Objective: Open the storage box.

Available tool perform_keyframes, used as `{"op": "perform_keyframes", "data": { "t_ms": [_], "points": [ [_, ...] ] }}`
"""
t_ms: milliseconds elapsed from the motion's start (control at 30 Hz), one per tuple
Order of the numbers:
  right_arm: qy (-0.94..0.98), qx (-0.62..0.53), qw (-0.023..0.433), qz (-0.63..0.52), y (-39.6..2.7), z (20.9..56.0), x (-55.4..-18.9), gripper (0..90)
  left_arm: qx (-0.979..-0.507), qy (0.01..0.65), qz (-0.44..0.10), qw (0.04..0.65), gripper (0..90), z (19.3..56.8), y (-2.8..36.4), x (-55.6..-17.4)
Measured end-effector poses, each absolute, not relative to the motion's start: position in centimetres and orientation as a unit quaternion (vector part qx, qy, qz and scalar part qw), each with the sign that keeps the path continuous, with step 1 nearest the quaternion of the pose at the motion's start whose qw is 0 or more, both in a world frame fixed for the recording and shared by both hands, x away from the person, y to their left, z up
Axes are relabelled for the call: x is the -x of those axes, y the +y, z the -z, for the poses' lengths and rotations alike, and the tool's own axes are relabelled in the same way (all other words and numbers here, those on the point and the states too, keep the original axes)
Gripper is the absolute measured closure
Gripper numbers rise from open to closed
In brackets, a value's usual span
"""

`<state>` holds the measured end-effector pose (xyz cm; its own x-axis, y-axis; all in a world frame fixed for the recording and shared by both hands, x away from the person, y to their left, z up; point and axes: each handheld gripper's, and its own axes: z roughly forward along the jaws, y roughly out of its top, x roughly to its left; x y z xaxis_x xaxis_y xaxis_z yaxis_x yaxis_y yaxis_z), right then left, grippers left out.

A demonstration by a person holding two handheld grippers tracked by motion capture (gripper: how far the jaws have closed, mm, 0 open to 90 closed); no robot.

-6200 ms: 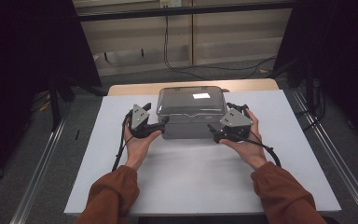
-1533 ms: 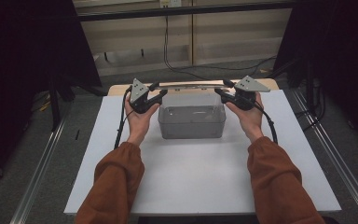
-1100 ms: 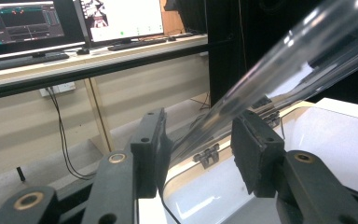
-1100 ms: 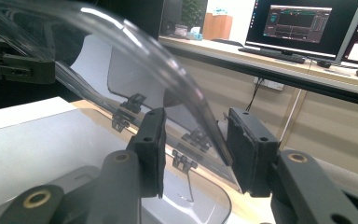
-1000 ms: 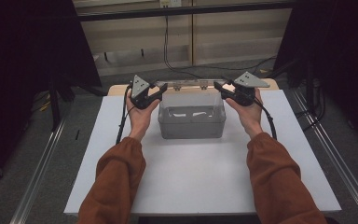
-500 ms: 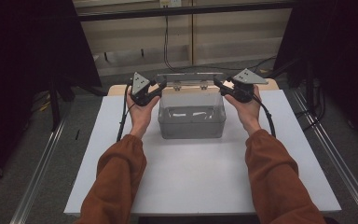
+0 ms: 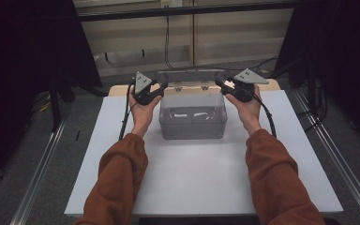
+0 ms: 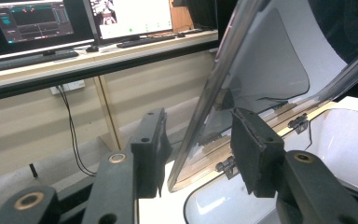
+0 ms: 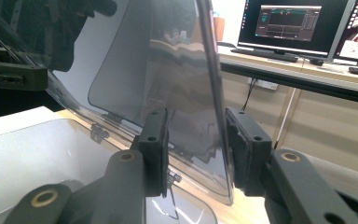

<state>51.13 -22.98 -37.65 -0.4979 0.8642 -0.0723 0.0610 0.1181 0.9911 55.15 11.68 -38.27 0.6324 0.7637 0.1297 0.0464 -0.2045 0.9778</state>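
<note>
The clear box (image 7: pixel 193 115) is sitting on the white counter (image 7: pixel 201 178), its lid (image 7: pixel 191 75) standing raised. The left gripper (image 8: pixel 200 149) and right gripper (image 9: pixel 196 149) are straddling the lid's edges, jaws apart. No writing is readable.

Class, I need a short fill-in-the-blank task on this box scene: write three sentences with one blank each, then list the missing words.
1. The clear box stands on a ____ board.
2. The box's lid is swung ____ on its hinges.
3. The lid's edge sits between the fingers of the left gripper and the ____ gripper.

Missing words: white; open; right
</note>
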Motion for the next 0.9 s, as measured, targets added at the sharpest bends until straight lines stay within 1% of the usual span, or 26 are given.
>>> {"op": "perform_keyframes", "data": {
  "t_ms": [33,167,233,367,467,567,700,900],
  "points": [
    [0.657,-0.352,0.356,-0.563,-23.0,37.6,-51.2,61.3,-0.701,0.29,-0.315,0.57,56.0,38.3,11.5,-55.2],
    [0.657,-0.353,0.357,-0.562,-23.0,37.5,-51.4,61.6,-0.704,0.286,-0.315,0.568,57.7,38.3,11.5,-55.4],
    [0.656,-0.354,0.357,-0.564,-23.0,37.5,-51.5,61.8,-0.695,0.296,-0.307,0.579,58.3,38.5,11.4,-55.6],
    [0.654,-0.354,0.358,-0.565,-23.0,37.4,-51.7,62.1,-0.7,0.29,-0.315,0.572,61.6,38.5,11.2,-55.8],
    [0.655,-0.353,0.361,-0.562,-23.0,37.4,-51.8,62.2,-0.701,0.289,-0.319,0.568,62.3,38.5,11.2,-55.8],
    [0.663,-0.351,0.378,-0.542,-23.0,37.5,-52.0,61.4,-0.702,0.287,-0.322,0.566,63.5,38.4,11.2,-55.9],
    [0.662,-0.356,0.37,-0.546,-23.1,37.9,-52.2,59.8,-0.702,0.288,-0.322,0.566,65.5,38.4,11.3,-56.2],
    [0.661,-0.363,0.37,-0.542,-23.3,38.3,-52.5,58.1,-0.701,0.29,-0.323,0.566,66.2,38.4,11.2,-56.3]
  ]
}}
